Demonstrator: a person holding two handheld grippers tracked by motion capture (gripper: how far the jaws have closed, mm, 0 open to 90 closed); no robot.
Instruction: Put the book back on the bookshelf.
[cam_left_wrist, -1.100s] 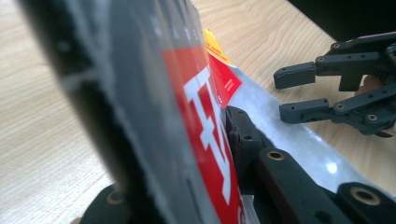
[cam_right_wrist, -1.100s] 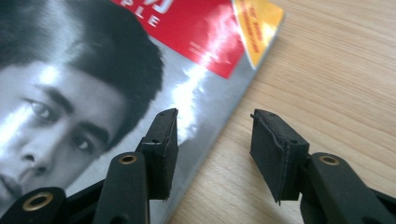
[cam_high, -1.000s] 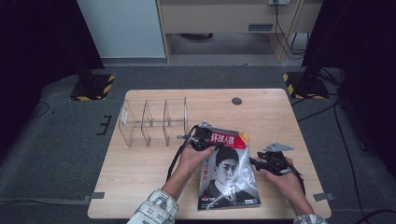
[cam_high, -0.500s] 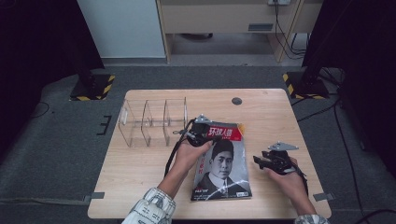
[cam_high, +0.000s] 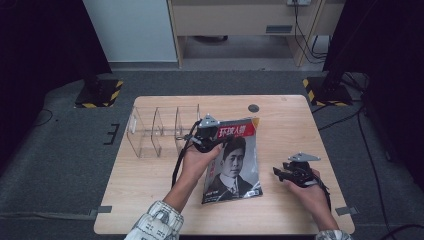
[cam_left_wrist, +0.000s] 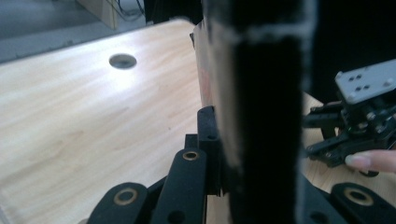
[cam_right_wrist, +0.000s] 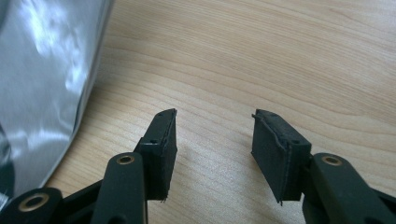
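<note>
While my left fingers (cam_high: 216, 136) clench the magazine (cam_high: 234, 160) at mid-frame, its length toward me, my right fingers (cam_high: 280, 173) gape empty lower right.

The high view is evenly lit from overhead: the table (cam_high: 150, 195) is bright and the surroundings fall off to near black at both sides. Detail there is soft and slightly grainy. On the magazine (cam_high: 235, 160) cover a faint sheen shows – no strong glare. In the left gripper view the magazine edge (cam_left_wrist: 261, 112) is a dark, heavily blurred band (far too close for focus), with a bright patch on the wood behind. The right gripper view is sharp, with white reflections on the glossy page (cam_right_wrist: 42, 84).
</note>
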